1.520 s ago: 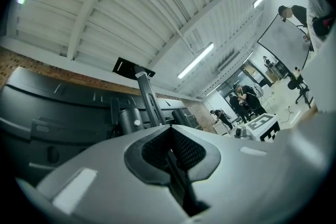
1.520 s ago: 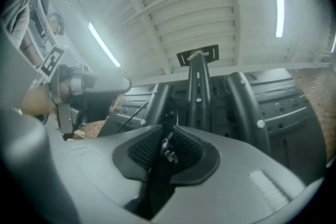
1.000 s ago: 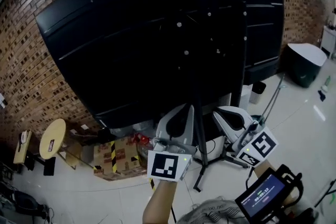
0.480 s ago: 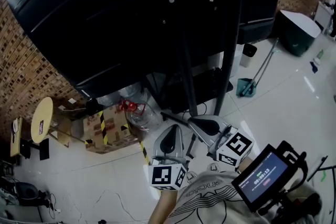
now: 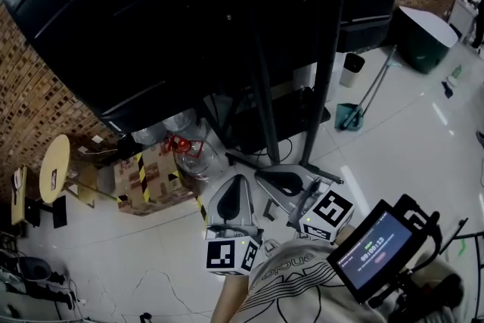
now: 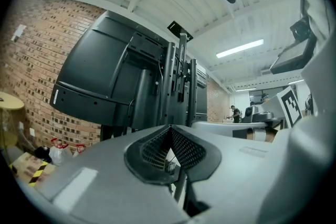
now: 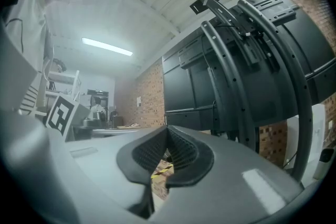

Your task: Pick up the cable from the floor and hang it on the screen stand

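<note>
The left gripper (image 5: pixel 239 181) and the right gripper (image 5: pixel 262 176) sit side by side. Just ahead of their fingers (image 5: pixel 220 203) stands the screen stand (image 5: pixel 262 102), with the screen (image 5: pixel 113 11) mounted on it above. Left of the fingers a cardboard box (image 5: pixel 151 181) lies at the brick wall (image 5: pixel 30 94); far to the right, a dustpan (image 5: pixel 348 117) and a bin (image 5: pixel 352 70)

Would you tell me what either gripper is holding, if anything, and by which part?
Nothing is held: the left gripper and right gripper both have jaws shut, empty.
</note>
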Demonstrator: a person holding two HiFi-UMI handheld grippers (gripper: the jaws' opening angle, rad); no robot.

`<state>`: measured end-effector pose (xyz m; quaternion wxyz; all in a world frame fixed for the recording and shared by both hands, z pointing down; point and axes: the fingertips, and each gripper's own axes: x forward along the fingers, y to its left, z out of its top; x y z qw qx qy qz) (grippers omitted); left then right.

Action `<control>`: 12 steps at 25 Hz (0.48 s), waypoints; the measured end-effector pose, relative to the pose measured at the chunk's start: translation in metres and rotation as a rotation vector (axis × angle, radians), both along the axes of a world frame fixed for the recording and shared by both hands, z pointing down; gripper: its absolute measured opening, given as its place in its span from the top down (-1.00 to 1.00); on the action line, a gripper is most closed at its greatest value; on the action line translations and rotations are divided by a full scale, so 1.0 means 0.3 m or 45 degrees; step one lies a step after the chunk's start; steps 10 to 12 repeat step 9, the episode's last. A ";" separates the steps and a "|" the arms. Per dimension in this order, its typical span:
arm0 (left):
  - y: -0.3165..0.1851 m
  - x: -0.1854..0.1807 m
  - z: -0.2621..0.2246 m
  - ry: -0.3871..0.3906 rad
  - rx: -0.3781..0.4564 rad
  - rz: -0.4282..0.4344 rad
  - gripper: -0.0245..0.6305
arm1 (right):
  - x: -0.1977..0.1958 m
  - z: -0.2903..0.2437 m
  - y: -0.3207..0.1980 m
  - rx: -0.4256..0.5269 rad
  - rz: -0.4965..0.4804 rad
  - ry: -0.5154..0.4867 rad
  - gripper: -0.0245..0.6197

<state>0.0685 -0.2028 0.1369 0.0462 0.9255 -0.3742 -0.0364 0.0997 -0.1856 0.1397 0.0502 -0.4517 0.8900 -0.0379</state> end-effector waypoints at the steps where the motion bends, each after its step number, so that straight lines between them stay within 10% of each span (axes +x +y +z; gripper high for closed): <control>1: 0.002 0.000 -0.005 0.001 0.005 0.001 0.86 | -0.003 0.000 0.001 0.001 -0.002 0.004 0.92; 12: 0.018 0.026 -0.004 -0.009 -0.005 0.043 0.86 | 0.021 0.026 0.018 -0.042 0.042 -0.014 0.92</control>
